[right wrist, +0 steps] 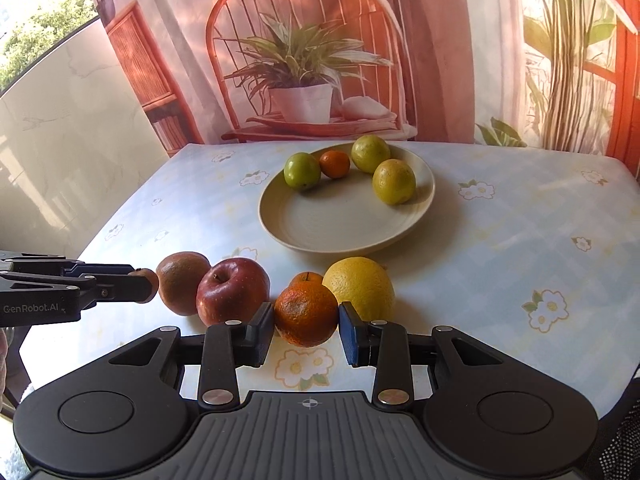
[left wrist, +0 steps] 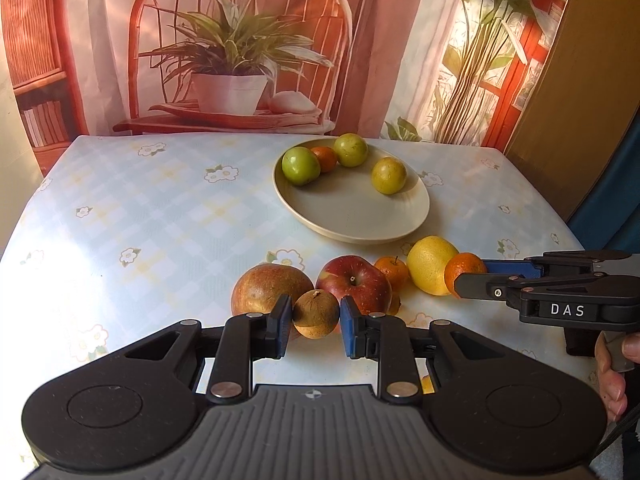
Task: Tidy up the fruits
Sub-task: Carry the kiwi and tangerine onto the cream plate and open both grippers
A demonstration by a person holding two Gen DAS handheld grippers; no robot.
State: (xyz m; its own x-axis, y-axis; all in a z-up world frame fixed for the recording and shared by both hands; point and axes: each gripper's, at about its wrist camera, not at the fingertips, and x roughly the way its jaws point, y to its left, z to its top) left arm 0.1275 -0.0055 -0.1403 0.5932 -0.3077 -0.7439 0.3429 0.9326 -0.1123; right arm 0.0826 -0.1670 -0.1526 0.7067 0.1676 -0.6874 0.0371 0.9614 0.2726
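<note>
The tablecloth (right wrist: pixel 500 216) is pale blue and white check with faint yellow squares, scattered with white flowers that have yellow centres and green leaves. The plate (right wrist: pixel 320 228) is plain cream. On it lie a bright green fruit (right wrist: pixel 302 171), a small orange one (right wrist: pixel 335 163) and two yellow-green fruits (right wrist: pixel 393 181). The apple (right wrist: pixel 232 292) is dark red with paler streaks; the round fruit beside it (right wrist: pixel 180 282) is russet brown. The lemon (right wrist: pixel 360 286) is clear yellow, the mandarin (right wrist: pixel 306 311) deep orange, the small fruit (left wrist: pixel 316 313) tan brown. Both grippers are black with blue pads (left wrist: pixel 348 322).
</note>
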